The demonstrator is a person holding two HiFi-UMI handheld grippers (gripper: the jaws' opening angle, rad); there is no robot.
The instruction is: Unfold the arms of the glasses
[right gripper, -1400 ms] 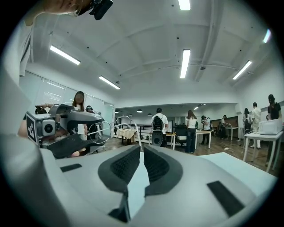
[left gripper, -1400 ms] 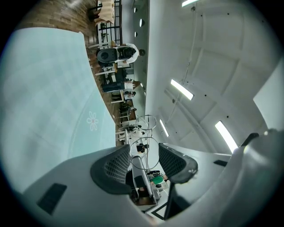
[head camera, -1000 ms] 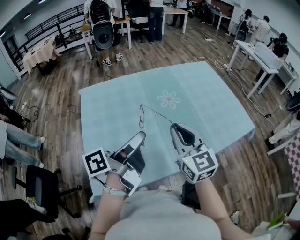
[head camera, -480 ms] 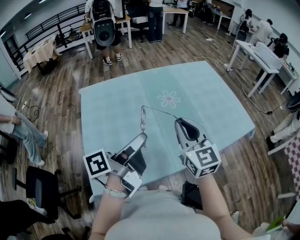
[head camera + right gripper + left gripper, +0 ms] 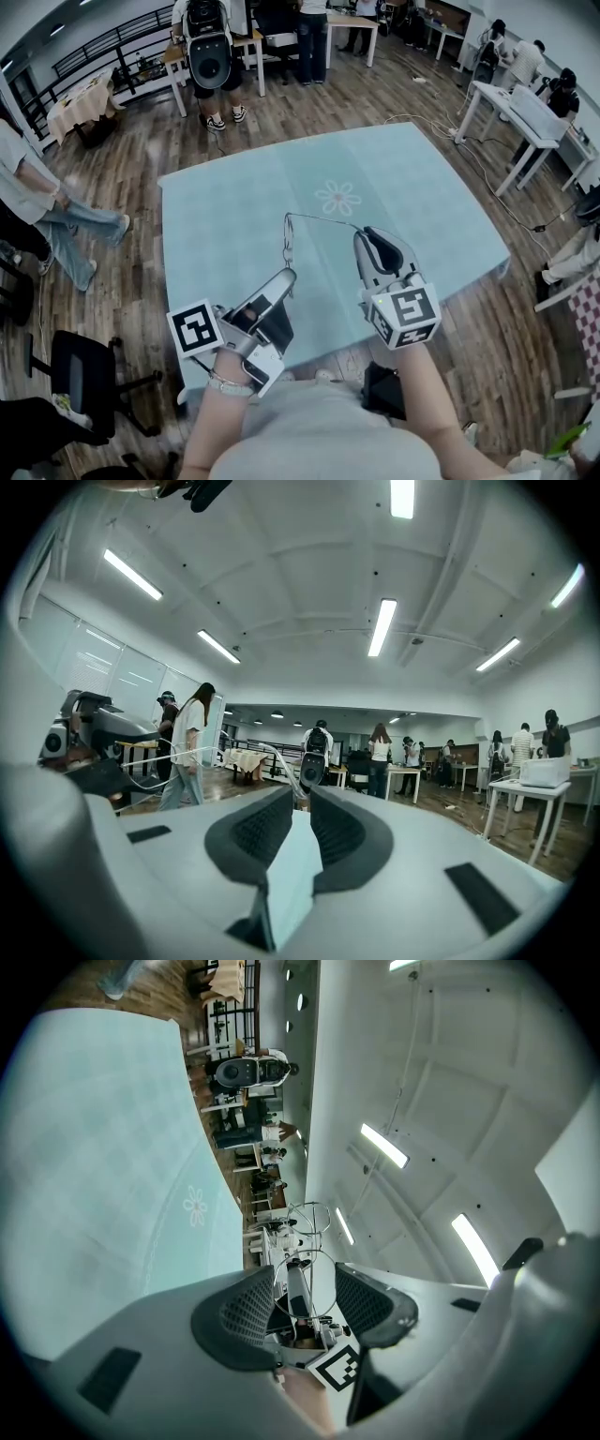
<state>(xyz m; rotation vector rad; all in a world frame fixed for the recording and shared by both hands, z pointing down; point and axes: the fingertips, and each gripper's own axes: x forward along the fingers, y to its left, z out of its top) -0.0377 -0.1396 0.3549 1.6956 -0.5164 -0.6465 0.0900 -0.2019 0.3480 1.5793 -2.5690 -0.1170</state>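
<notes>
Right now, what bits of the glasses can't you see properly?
Head view: the glasses are too thin and small to show whether the other arm is folded.
Right gripper view: the held arm's tip is hidden between the fingers of the right gripper.
Left gripper view: the lens rim's lower part sits behind the fingers of the left gripper.

Lab hall, work tables (image 5: 514,105), strip lights (image 5: 382,626)

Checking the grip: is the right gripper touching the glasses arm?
Touching. The right gripper view shows the right gripper with its jaws shut on the end of the thin glasses arm.
</notes>
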